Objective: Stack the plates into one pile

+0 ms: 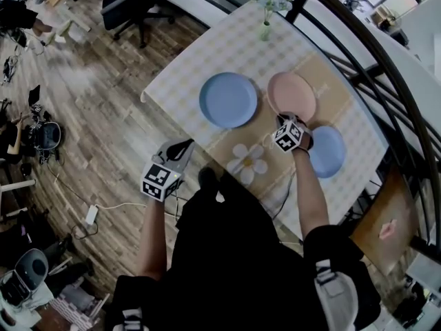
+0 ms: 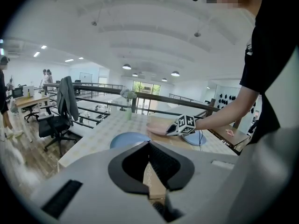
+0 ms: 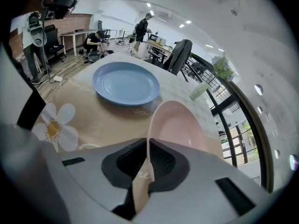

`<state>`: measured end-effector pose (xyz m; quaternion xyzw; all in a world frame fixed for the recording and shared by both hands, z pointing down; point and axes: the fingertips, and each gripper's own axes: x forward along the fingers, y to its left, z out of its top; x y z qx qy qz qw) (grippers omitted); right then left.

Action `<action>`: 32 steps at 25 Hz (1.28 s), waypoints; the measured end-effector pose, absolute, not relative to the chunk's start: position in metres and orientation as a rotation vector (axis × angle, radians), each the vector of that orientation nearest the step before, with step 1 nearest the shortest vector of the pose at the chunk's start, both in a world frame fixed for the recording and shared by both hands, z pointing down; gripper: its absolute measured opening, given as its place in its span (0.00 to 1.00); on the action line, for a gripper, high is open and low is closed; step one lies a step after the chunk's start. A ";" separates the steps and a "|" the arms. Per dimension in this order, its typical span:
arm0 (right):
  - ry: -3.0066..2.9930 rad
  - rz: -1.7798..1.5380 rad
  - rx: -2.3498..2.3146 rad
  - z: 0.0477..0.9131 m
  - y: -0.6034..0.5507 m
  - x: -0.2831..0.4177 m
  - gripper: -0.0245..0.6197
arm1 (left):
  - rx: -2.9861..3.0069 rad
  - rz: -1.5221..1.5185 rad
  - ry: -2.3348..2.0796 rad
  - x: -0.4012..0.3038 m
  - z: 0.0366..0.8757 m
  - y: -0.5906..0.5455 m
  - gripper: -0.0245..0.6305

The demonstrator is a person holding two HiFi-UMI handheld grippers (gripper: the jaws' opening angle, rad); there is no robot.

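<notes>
left tongs (image 2: 149, 143) closed, empty | right tongs (image 3: 147, 140) pinch pink plate (image 3: 180, 125) — near rim hidden

No legible text, no labels, numbers or signs

Vase (image 1: 265, 27) at far edge, table's (image 1: 176, 81) left bare

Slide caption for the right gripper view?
Right gripper view: right gripper shut on the rim of the pink plate, blue plate beyond on the table.
</notes>
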<state>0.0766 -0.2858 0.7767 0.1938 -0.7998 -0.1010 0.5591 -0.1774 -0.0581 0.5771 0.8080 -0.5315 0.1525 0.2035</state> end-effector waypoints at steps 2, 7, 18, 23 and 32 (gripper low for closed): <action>-1.885 -0.240 0.461 0.773 -0.282 0.074 0.06 | 2.261 0.416 -1.484 -0.181 0.575 -0.056 0.04; -1.887 -0.228 0.484 0.765 -0.272 0.065 0.06 | 2.275 0.393 -1.481 -0.188 0.576 -0.049 0.04; -1.907 -0.269 0.487 0.750 -0.243 0.004 0.06 | 2.283 0.387 -1.472 -0.228 0.576 -0.027 0.04; -1.917 -0.281 0.486 0.751 -0.225 -0.025 0.06 | 2.292 0.385 -1.454 -0.239 0.583 -0.022 0.04; -1.903 -0.361 0.462 0.751 -0.200 -0.068 0.07 | 2.330 0.376 -1.413 -0.256 0.584 -0.013 0.04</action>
